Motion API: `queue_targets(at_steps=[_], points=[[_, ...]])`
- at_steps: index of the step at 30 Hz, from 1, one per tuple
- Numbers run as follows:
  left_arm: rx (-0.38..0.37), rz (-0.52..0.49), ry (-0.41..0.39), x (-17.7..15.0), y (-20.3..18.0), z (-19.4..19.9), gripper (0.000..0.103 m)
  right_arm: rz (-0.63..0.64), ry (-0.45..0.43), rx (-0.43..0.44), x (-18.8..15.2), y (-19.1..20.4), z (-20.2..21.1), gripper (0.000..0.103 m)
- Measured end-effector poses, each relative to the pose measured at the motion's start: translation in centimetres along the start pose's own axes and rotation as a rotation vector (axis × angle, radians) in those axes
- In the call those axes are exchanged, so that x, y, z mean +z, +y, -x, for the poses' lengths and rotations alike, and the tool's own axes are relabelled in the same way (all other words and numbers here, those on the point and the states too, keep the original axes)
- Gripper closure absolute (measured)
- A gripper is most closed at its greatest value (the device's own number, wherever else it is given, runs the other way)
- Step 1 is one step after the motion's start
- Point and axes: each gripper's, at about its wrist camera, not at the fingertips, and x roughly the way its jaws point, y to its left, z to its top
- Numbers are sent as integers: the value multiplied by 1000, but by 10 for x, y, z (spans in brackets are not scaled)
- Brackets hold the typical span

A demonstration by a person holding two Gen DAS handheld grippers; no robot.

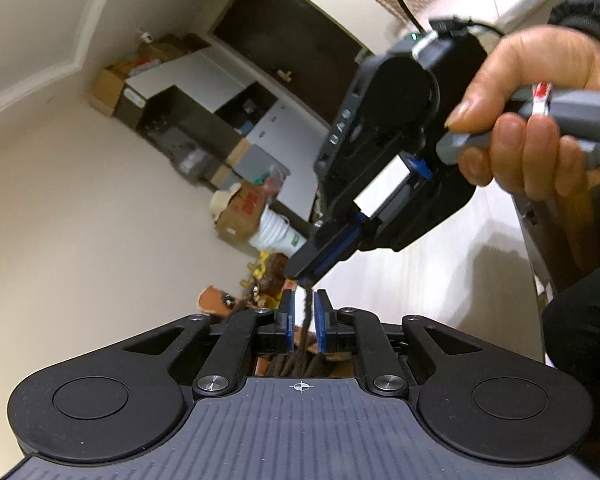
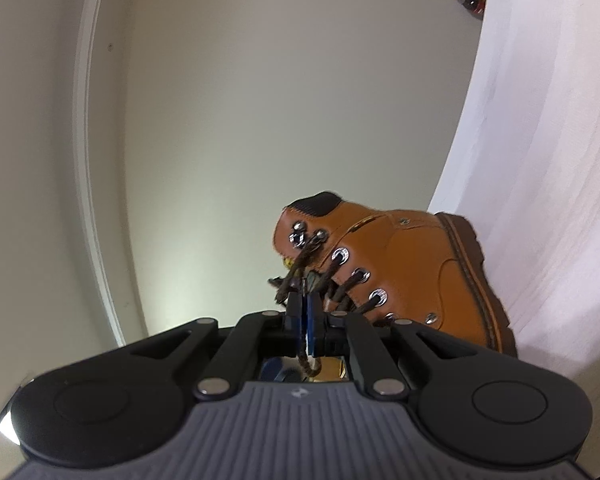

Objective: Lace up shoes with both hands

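1. Clutter [image 1: 244,216] of boxes against the far wall, left of the work area; no bearing on the step.
2. Left gripper [image 1: 305,320]: jaws parted, blue pads clear of the lace [image 1: 306,312] that runs between them. No grip on this side.
3. Right gripper [image 1: 314,268]: seen from the left wrist view, held in a hand [image 1: 528,120], its closed tips pinch the same lace just above the left jaws. The right wrist view confirms it: pads pressed together on the lace [image 2: 303,292], a short end hanging below.
4. Boot [image 2: 396,264]: tan leather, on a white table [image 2: 540,160], just beyond the right tips. Lower eyelets are laced; the upper hooks [image 2: 300,236] look only partly dressed.
5. Judgement: a handover of the lace, right side now in charge. Advice: keep the right pinch firm, draw the lace steadily away from the boot to take up slack, and move the left jaws clear sideways so they do not snag the strand.
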Motion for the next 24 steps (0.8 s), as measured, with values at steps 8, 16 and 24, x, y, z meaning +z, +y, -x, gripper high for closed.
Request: queue_targets(at_steps=[8,16,24], points=[[-7,42,58,-2,6,-1,99,32,30,-22,1,2,8,88],[45,83,121,-20,25,18,99,470,331,-432,-2,5,-4,89],[94,124,186,-11,42,21,99,698,374,-424,-42,21,-32,90]])
